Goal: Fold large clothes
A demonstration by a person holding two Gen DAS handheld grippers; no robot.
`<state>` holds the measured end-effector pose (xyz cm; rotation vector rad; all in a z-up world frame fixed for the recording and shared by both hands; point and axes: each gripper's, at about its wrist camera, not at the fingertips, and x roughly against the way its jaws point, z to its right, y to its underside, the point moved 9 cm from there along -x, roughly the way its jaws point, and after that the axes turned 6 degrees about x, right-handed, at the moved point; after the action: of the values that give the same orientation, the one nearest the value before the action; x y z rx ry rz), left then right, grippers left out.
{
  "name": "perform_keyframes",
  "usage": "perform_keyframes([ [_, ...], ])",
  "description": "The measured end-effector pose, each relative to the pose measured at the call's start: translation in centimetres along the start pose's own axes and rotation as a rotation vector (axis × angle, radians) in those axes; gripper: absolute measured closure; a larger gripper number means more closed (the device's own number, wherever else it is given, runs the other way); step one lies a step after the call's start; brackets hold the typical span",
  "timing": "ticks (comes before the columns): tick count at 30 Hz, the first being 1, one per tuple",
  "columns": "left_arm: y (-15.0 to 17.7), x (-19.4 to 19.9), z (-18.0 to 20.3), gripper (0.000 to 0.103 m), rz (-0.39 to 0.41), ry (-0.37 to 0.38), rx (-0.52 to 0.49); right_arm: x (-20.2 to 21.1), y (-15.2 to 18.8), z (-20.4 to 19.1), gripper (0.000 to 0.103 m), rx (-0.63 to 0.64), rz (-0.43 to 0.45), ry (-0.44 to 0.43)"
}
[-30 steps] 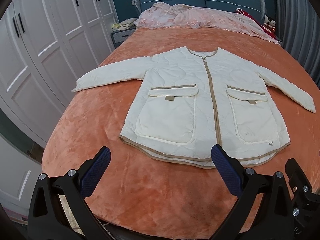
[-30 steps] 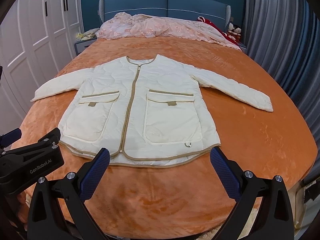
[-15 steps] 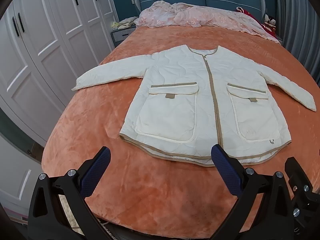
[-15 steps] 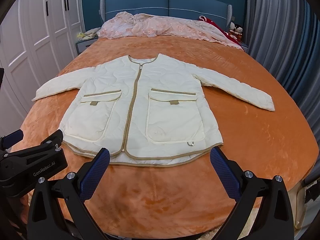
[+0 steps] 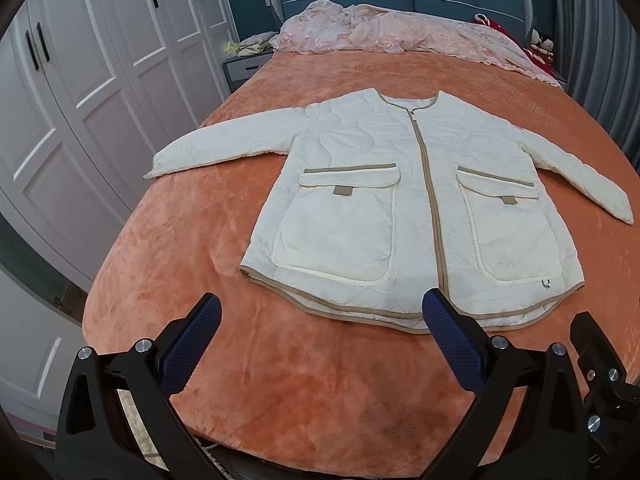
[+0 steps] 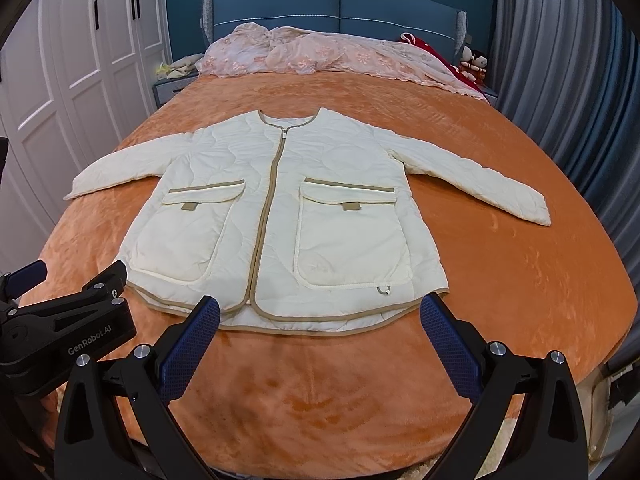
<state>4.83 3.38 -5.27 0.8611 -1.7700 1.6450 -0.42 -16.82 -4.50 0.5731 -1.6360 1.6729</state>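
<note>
Lying flat and zipped at the center of both frames, a cream quilted jacket point(image 5: 416, 208) point(image 6: 280, 216) spreads face-up on an orange bed point(image 5: 304, 376) point(image 6: 520, 280), sleeves out to either side and hem toward the cameras. The left gripper point(image 5: 320, 328) fills the bottom of its frame with jaws released and holding nothing, its right pad overlapping the hem in the picture; whether it touches the cloth cannot be told. The right gripper point(image 6: 320, 328) hangs likewise at the bottom of its frame, jaws spread wide over the hem. A pink quilt point(image 6: 328, 54) is bunched against the blue headboard point(image 6: 336, 8) at top center; white wardrobes point(image 5: 96, 92) fill the upper left.
</note>
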Motion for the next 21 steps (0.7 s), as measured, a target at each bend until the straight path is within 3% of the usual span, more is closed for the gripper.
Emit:
perform_keyframes([
  [21, -0.2, -1.0, -0.7, 0.005, -0.016, -0.002, 0.011, 0.0, 0.1, -0.3, 0.005, 0.001, -0.002, 0.002],
])
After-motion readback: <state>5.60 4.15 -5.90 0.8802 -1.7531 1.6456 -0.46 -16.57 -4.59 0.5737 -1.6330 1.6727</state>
